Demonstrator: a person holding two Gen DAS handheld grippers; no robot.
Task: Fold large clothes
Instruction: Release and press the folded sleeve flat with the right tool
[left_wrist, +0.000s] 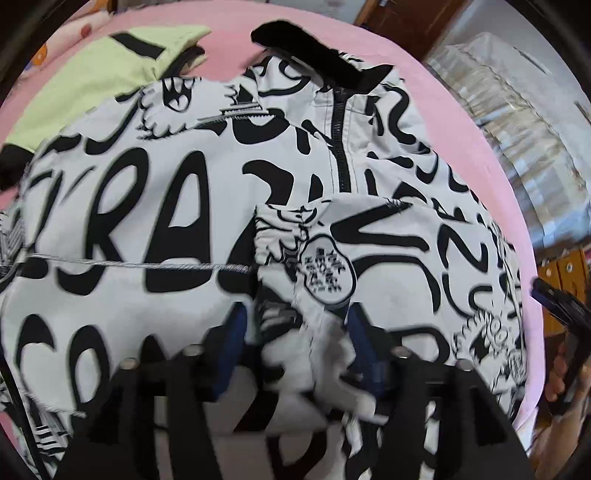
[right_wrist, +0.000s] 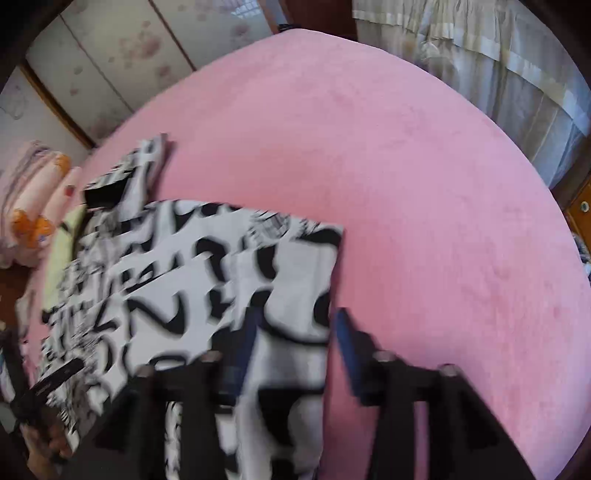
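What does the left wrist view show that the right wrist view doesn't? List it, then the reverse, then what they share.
Only the left wrist view: the jacket's black zipper, its black collar, and the left gripper with bunched fabric between its fingers. Only the right wrist view: the flowered sliding doors, the pale curtains, and the right gripper, open. Both: the black-and-white graffiti-print jacket, the pink bedspread and the folded light-green garment.

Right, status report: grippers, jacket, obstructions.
Left gripper has jacket fabric bunched between its fingers. Right gripper open at the jacket's edge. Jacket spread on pink bed. Green garment lies beside the collar.
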